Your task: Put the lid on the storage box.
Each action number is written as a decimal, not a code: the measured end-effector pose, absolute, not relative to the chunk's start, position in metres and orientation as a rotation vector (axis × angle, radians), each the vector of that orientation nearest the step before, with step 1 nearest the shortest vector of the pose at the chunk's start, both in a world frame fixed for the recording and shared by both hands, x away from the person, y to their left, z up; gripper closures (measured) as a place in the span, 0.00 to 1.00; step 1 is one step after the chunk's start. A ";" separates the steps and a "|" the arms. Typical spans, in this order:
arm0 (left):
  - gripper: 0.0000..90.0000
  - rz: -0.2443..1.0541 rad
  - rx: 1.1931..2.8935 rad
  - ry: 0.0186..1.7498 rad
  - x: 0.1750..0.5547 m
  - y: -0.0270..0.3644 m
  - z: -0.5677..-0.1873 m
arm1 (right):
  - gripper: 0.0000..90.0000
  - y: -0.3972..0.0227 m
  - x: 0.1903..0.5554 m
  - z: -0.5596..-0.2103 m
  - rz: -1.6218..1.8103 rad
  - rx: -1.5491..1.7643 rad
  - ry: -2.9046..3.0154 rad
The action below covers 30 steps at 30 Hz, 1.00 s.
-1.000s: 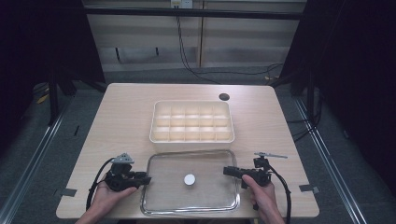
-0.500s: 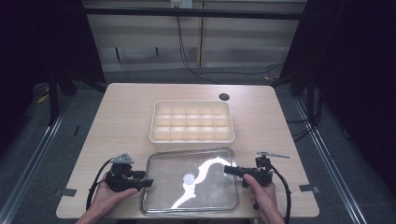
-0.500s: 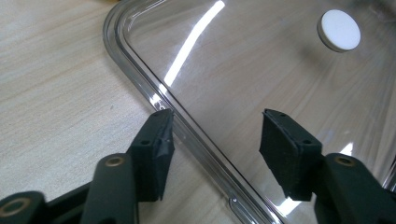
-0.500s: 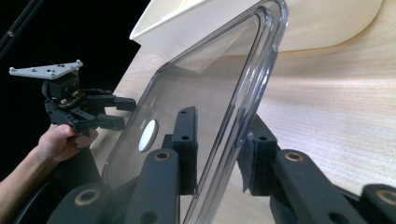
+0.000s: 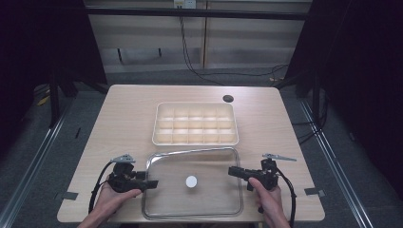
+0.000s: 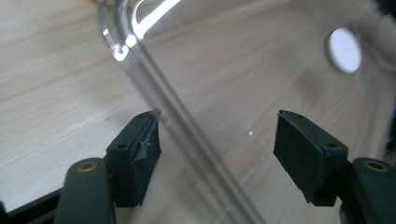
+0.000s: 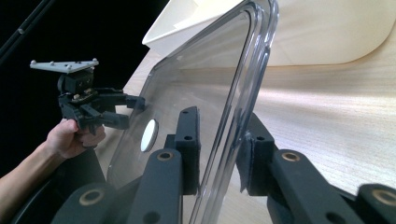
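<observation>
Clear lid (image 5: 192, 182) sits flat at the table's near edge, just near of the uncovered compartment tray (image 5: 195, 123), with right gripper (image 7: 218, 149) about clamped on its rim and left gripper (image 6: 217, 156) straddling wide, so probably the covering's all still ahead.

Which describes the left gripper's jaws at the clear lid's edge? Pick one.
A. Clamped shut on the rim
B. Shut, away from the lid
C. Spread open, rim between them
C: the left gripper has its jaws spread wide with the clear lid's rim running between them.
</observation>
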<state>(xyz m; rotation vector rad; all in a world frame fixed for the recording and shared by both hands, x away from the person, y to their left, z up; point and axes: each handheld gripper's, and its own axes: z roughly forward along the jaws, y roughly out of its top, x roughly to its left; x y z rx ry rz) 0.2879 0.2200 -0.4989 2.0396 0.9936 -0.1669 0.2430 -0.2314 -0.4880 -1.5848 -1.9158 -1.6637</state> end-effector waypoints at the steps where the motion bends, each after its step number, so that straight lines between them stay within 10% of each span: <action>1: 0.40 -0.164 2.041 0.992 0.288 0.219 -0.499 | 0.81 -0.232 0.243 -0.487 -1.673 -1.576 -1.919; 30: 0.65 -0.099 1.955 0.932 0.281 0.229 -0.472 | 0.74 -0.229 0.245 -0.483 -1.620 -1.674 -2.002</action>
